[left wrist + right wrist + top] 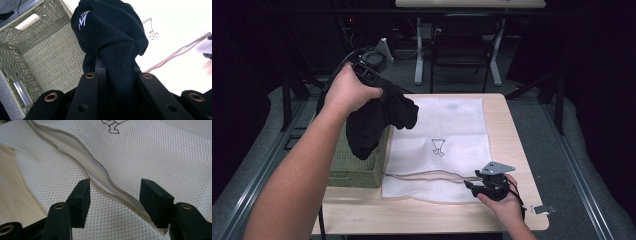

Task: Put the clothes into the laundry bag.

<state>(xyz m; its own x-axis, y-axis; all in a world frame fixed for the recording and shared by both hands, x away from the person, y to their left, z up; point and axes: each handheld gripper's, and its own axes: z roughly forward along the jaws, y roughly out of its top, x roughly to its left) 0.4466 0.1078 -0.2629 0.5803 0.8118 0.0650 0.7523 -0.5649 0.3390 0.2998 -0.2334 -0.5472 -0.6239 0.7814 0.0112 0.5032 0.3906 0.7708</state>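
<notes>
My left gripper (383, 91) is raised over the table's left side and is shut on a black garment (374, 122). The garment hangs in a bunch above a woven green basket (357, 167). In the left gripper view the black garment (112, 37), with a small white logo, is pinched between the jaws of my left gripper (117, 72), and the basket (47, 55) lies below, its inside bare. A white mesh laundry bag (452, 135) lies flat on the table. My right gripper (115, 192) stands open over the bag's beige zipper (100, 173), which gapes slightly, near the bag's front edge (427, 175).
The light wooden table (512, 150) has bare strips at the right and front. A small metal clip (544, 209) lies at its front right corner. A dark chair (464, 45) and desk legs stand beyond the far edge.
</notes>
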